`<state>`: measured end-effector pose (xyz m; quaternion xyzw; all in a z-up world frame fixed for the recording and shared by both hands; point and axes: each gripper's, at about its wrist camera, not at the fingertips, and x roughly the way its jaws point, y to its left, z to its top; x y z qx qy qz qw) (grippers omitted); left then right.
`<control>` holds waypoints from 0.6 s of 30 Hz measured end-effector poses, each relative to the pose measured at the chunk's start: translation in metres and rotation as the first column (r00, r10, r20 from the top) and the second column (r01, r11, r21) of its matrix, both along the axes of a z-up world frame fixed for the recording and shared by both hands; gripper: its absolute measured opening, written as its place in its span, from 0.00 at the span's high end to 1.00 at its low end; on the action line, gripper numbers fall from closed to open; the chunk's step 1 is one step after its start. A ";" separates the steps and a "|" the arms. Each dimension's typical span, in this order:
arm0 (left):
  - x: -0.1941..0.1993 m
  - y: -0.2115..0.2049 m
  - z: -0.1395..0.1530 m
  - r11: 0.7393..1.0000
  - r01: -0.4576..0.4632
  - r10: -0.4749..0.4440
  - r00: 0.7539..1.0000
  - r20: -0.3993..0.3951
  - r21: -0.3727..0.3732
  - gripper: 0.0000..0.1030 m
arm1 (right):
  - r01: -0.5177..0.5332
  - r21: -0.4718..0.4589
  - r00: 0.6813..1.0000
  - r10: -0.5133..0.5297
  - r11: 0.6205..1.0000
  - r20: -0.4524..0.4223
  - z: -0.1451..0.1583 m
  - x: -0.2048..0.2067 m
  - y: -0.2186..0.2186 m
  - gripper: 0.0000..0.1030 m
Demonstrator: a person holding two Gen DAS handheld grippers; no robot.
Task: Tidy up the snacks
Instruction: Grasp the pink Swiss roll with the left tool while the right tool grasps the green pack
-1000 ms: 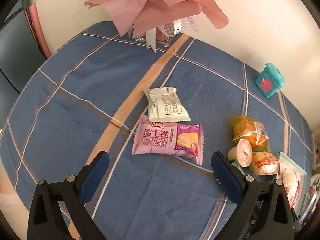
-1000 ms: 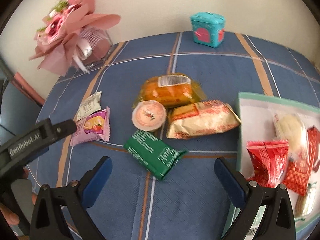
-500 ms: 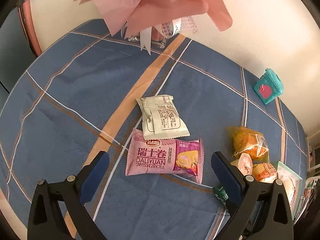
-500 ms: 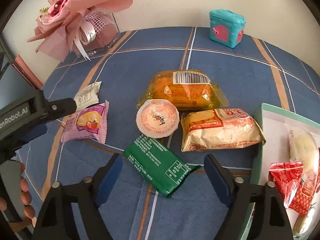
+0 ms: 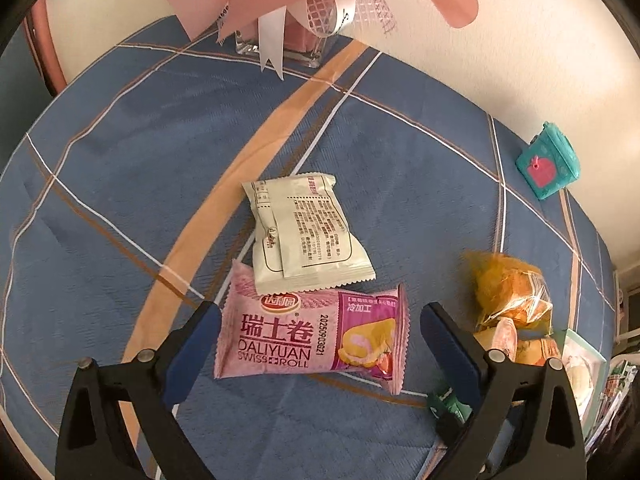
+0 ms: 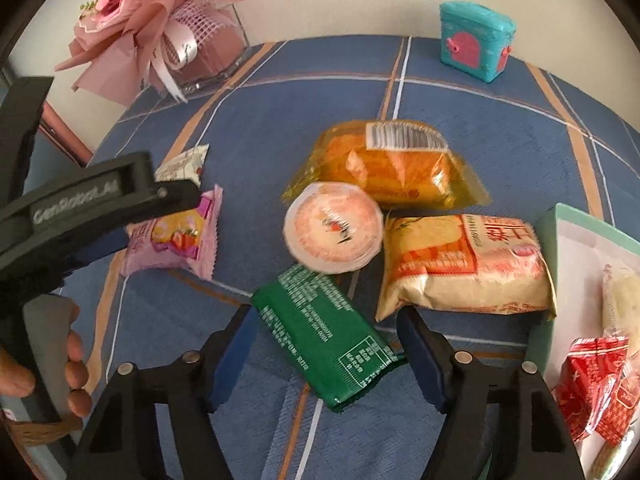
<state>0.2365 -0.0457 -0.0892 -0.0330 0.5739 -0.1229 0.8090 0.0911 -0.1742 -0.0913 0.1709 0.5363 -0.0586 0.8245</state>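
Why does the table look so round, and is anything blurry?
Both views: fisheye lenses bend the blue tablecloth into a dome. Right wrist view: the jelly cup is motion-smeared. Left wrist view: the orange bread pack is blurred, the pink Swiss roll pack sharp.

You work in a home: a desk (image 6: pixel 460 92) under a blue plaid cloth against a plain cream wall, a pink paper bouquet (image 6: pixel 160 12) in a clear glass vase, a small teal toy box (image 6: pixel 476 40), and wrapped shop-bought snacks (image 6: pixel 384 160) scattered about.
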 end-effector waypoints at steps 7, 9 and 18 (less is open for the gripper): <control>-0.002 -0.004 -0.004 1.000 0.016 -0.016 1.000 -0.012 0.025 0.20 | -0.024 -0.012 0.999 0.024 1.000 -0.026 -0.005 0.001 0.008 0.49; -0.002 -0.004 -0.004 0.999 0.021 -0.021 1.000 -0.013 0.026 0.20 | -0.022 -0.014 0.999 0.021 1.000 -0.026 -0.004 0.000 0.007 0.56; -0.006 -0.015 -0.006 0.994 0.068 -0.067 0.998 -0.010 0.091 0.20 | -0.028 -0.041 0.999 0.026 0.999 -0.031 -0.005 -0.002 0.008 0.59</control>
